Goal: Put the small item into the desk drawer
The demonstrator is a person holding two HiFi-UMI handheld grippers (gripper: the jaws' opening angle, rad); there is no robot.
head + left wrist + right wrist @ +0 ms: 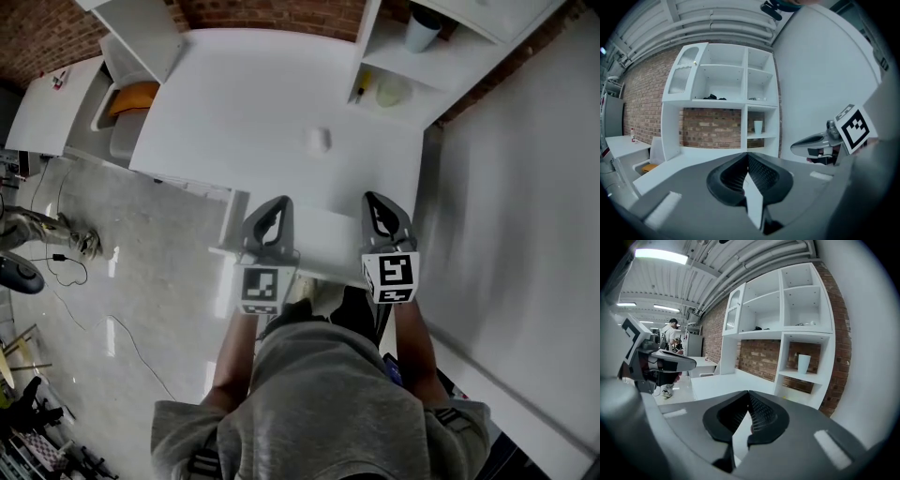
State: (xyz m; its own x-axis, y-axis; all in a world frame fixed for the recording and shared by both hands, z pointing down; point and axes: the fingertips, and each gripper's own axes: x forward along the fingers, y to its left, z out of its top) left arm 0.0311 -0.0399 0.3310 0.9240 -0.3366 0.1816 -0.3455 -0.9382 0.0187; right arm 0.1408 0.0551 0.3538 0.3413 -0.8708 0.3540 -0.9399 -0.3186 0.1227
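Desk (234, 94), white, broad, its top bare apart from one thing. Small item (319, 141): pale and rounded, alone near the middle of the desk top, touched by neither tool. Left gripper (274, 211): at the desk's front edge, pointing across the top, claw pinched fully together with nothing in it. Right gripper (380, 208): beside it at the same edge, likewise closed tight and empty. Drawer (323, 246): probably the white panel jutting below the desk's front edge between the two tools, though whether it stands open cannot be told. Shelf unit (394, 56): at the desk's far right corner, holding a cup (422, 30). Hazards, as judged: a claw reaching the item while closed would push it over the smooth top instead of taking it; white against white, its outline is easy to misread, so the pads may close off-centre and squirt it towards the shelf unit; a drawer not pulled out far enough would leave it dropped on the desk's front edge or the floor.
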